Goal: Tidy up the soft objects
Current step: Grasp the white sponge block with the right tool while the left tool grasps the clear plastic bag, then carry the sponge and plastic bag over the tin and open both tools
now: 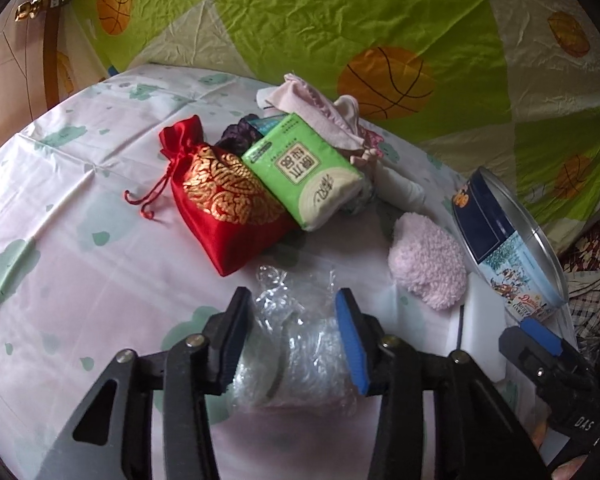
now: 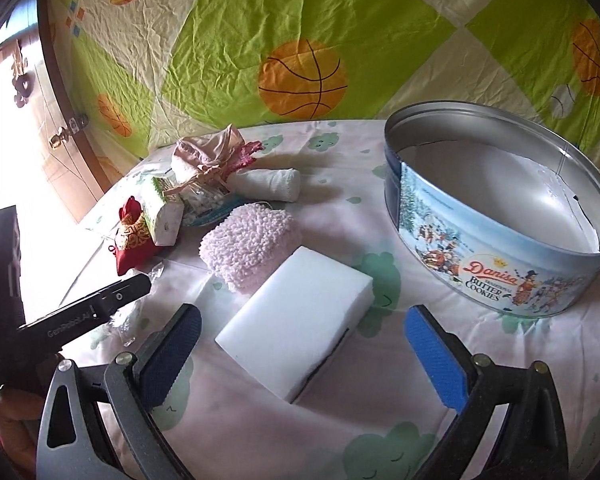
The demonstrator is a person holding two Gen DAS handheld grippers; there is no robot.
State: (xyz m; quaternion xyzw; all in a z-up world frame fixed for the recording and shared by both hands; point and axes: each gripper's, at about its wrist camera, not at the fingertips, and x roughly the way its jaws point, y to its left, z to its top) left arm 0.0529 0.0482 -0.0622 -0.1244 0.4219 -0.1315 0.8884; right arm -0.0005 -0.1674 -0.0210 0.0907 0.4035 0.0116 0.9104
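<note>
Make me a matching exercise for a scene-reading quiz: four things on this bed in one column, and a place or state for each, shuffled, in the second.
Things:
1. bubble wrap bundle
2. white sponge block
3. cookie tin
4. tissue pack

Places or states:
A. lidless, nothing inside
B. leaning on the red drawstring pouch
C. squeezed between the left gripper's pads
D. flat on the sheet between the right gripper's open pads, untouched

Pairs: 1-C, 2-D, 3-A, 4-B
</note>
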